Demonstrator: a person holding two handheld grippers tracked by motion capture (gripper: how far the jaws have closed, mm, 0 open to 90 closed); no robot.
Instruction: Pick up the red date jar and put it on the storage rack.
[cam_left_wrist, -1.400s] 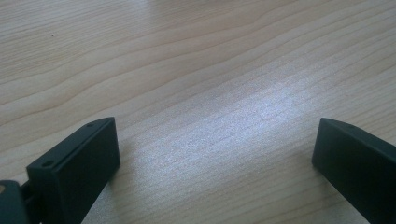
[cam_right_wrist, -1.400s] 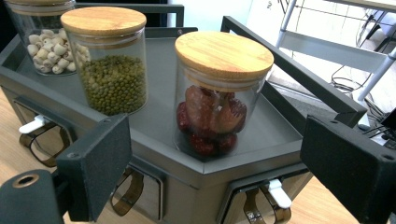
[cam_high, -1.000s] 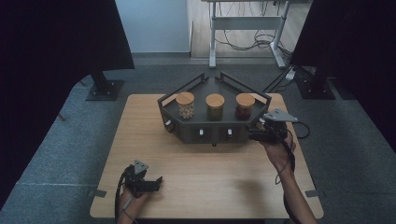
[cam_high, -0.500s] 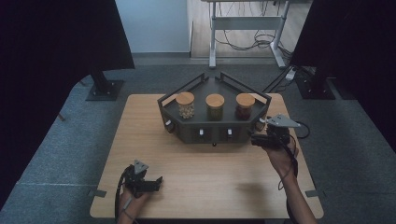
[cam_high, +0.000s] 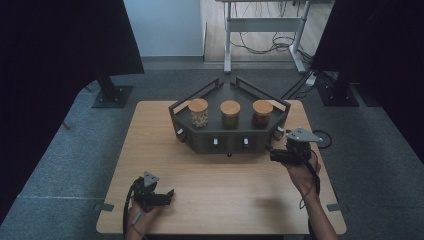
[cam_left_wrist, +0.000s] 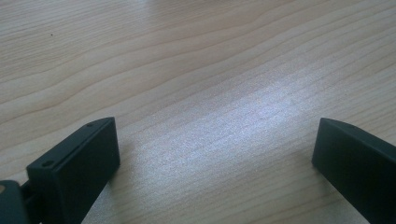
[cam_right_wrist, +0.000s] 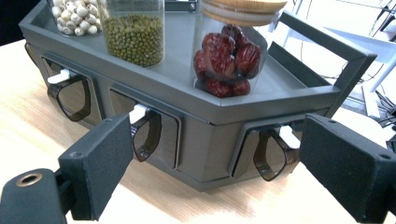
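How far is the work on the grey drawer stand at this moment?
Nothing looks done yet: every drawer visible on the stand is closed, and the three jars stand on top. In hand: the right tool is open and aimed at the stand's front, near the drawer handle under the jar of red dates, not touching it. The left tool rests open on the table. Gripping and pulling probably remain.

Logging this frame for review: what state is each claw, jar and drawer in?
Left claw: open, low over bare table, holding nothing.
Right claw: open, aimed at the rack's right front corner, holding nothing.
Jar of white seeds: upright, lid on.
Jar of green beans: upright, lid on.
Jar of red dates: upright, lid on.
Drawers: all that show are shut.
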